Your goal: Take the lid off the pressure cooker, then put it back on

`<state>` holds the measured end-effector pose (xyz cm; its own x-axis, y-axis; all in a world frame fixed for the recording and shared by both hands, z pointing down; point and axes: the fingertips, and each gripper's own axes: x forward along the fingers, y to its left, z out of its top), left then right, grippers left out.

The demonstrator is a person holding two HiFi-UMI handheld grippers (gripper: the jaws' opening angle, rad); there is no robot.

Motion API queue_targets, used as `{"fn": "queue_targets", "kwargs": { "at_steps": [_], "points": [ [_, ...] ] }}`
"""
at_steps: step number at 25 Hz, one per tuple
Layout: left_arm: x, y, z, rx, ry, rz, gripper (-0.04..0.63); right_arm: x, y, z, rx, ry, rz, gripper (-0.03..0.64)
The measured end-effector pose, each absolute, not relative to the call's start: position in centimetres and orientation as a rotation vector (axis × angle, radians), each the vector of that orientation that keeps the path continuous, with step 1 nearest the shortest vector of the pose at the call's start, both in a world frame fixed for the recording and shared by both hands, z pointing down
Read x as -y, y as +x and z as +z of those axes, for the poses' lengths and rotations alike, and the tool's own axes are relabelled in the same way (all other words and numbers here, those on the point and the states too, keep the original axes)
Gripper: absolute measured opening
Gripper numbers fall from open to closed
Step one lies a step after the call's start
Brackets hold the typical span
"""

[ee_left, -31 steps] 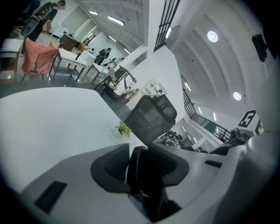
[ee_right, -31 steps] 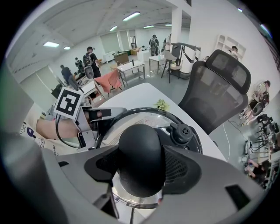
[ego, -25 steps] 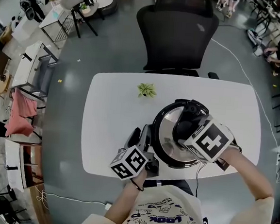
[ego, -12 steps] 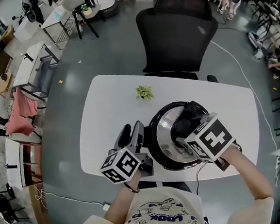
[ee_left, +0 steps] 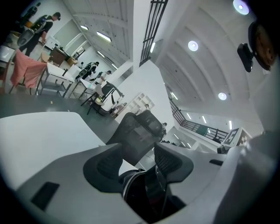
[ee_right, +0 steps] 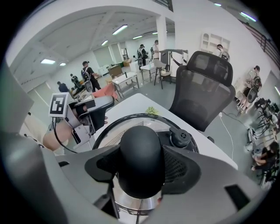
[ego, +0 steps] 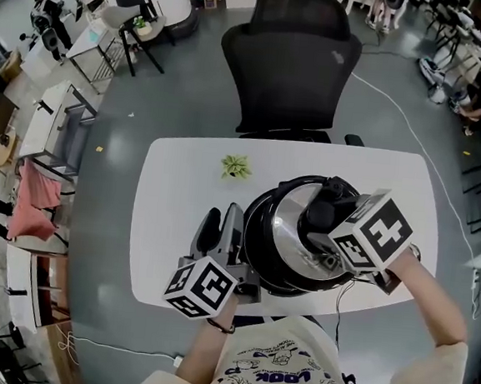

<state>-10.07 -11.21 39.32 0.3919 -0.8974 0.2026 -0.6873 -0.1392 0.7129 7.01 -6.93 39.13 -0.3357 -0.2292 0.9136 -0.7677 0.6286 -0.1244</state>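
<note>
The left gripper [ego: 223, 221] has let go. Its jaws have just been opening and now stand wide and press on nothing; only the dark side of the pressure cooker [ego: 254, 245] shows low in the gap. Compared with a second ago, it has drawn back from the pot's side and risen a little. The right gripper [ee_right: 142, 167] stays clenched on the black knob [ee_right: 139, 148] of the lid [ego: 286, 226]. The cooker stands on the white surface [ego: 173, 198], near its front edge, with the lid over it. Whether the lid has already left the rim cannot be told. It seems the right hand alone is now lifting the lid, so the pot is no longer steadied and could shift.
</note>
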Motion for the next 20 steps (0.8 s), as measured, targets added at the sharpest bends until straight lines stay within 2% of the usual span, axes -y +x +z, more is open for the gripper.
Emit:
{"fn": "queue_targets", "kwargs": {
  "at_steps": [20],
  "points": [
    [9.6, 5.2, 35.7, 1.142, 2.062, -0.329, 0.221, 2.5, 25.5, 38.4, 1.797, 1.129, 0.89, 0.298]
  ]
}}
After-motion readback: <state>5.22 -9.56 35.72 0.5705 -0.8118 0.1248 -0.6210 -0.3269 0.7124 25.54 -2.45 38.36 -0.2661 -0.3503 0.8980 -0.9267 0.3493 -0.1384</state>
